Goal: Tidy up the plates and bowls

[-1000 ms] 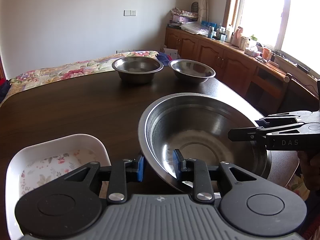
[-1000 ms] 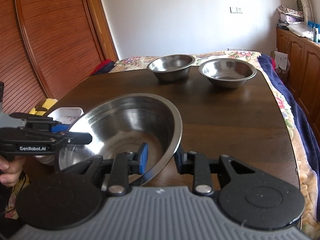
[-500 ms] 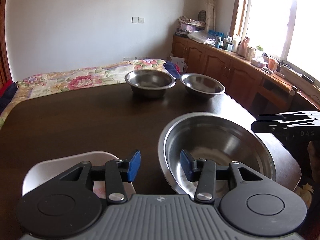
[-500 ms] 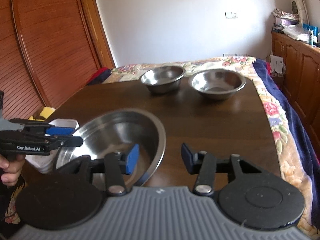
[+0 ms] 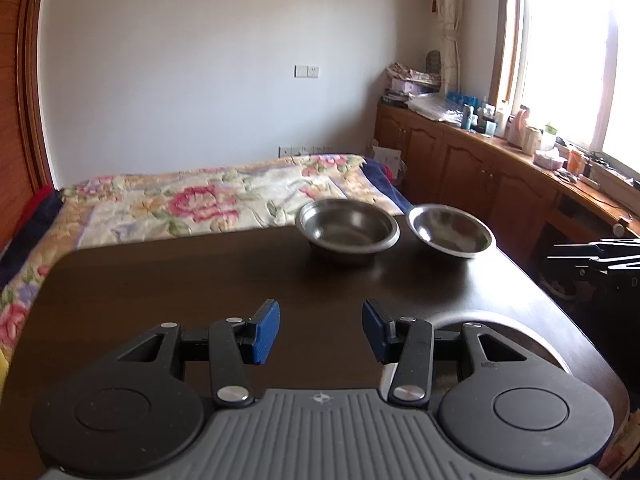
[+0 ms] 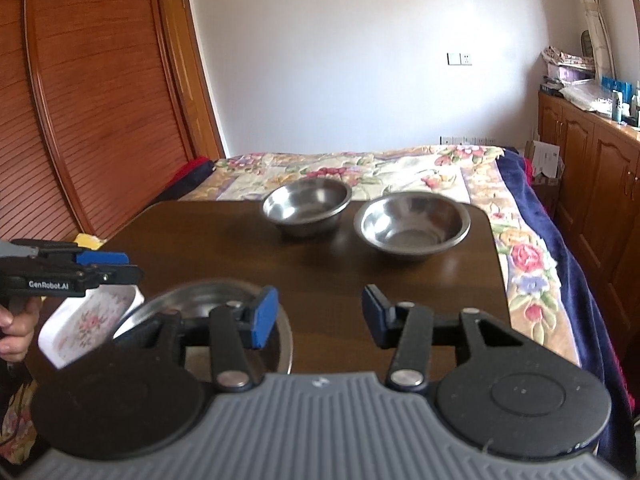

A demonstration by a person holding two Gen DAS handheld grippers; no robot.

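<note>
A large steel bowl (image 6: 208, 298) rests on the dark wooden table (image 6: 320, 280), mostly hidden behind my right gripper's left finger; its rim (image 5: 496, 318) shows low right in the left wrist view. Two smaller steel bowls stand at the far edge: one (image 6: 306, 206) (image 5: 347, 228) and one to its right (image 6: 412, 224) (image 5: 450, 230). A white floral dish (image 6: 90, 322) lies left of the large bowl. My left gripper (image 5: 321, 332) is open and empty; it also shows in the right wrist view (image 6: 108, 268). My right gripper (image 6: 318, 316) is open and empty.
A bed with a floral cover (image 5: 192, 204) lies beyond the table. Wooden cabinets (image 5: 472, 172) with clutter on top run along the right wall under a window. A slatted wooden door (image 6: 92, 100) stands at the left.
Both grippers let go of the large bowl's rim, opened wide and drew back and up. The bowl now rests flat on the table.
</note>
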